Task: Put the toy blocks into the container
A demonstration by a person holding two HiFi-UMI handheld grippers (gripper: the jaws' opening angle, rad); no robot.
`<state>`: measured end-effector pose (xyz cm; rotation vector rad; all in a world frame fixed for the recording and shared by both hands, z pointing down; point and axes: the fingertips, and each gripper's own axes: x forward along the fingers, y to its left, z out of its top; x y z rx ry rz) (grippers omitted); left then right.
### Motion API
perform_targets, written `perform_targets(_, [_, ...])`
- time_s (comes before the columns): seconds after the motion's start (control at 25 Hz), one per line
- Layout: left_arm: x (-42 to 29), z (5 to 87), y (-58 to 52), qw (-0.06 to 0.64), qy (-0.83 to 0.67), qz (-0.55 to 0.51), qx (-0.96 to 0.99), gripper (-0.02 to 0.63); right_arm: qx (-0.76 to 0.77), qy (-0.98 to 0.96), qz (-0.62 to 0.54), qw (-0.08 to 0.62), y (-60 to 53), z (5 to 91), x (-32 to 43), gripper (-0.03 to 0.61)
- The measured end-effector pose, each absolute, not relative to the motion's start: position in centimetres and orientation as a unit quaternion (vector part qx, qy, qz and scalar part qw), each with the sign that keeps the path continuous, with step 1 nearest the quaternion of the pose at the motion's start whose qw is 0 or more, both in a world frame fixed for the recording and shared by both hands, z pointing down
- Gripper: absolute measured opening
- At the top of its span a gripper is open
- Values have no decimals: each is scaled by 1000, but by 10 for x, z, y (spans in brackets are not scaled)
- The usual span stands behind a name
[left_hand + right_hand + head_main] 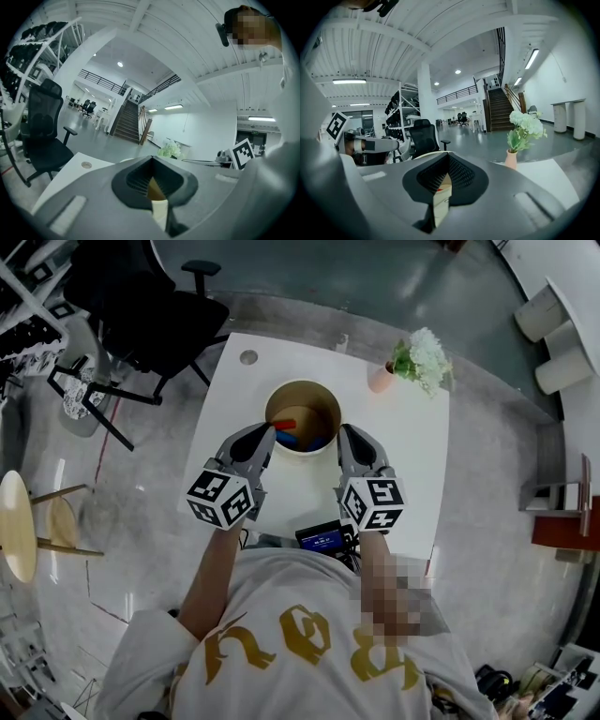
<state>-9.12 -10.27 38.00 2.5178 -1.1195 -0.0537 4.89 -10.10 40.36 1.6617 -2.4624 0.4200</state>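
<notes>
A round cream container [303, 382] stands in the middle of the white table [412, 446]. Inside it lie a red block [286, 424] and a blue block [307, 441]. My left gripper [267, 432] sits at the container's left rim and my right gripper [345, 432] at its right rim. Both are shut with nothing between the jaws. In the left gripper view the left gripper [152, 161] shows only a sliver of the container's wall [158, 206] below the closed jaws. The right gripper [447, 157] likewise frames a strip of the container [440, 206].
A small vase of white flowers [419, 360] stands at the table's far right corner. A black office chair [150, 306] is beyond the table's far left side. A dark device with a blue screen [323, 538] sits at the near edge. A wooden stool [23, 521] stands on the floor at left.
</notes>
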Motion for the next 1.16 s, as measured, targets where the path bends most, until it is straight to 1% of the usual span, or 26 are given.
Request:
perform_targets(0.24, [-90, 382, -103, 194, -398, -18, 897, 0, 551, -818, 137, 91, -98, 409, 48, 20])
perform_targets(1.16, [-79, 388, -103, 205, -391, -9, 897, 0, 556, -812, 148, 96, -95, 418, 56, 20])
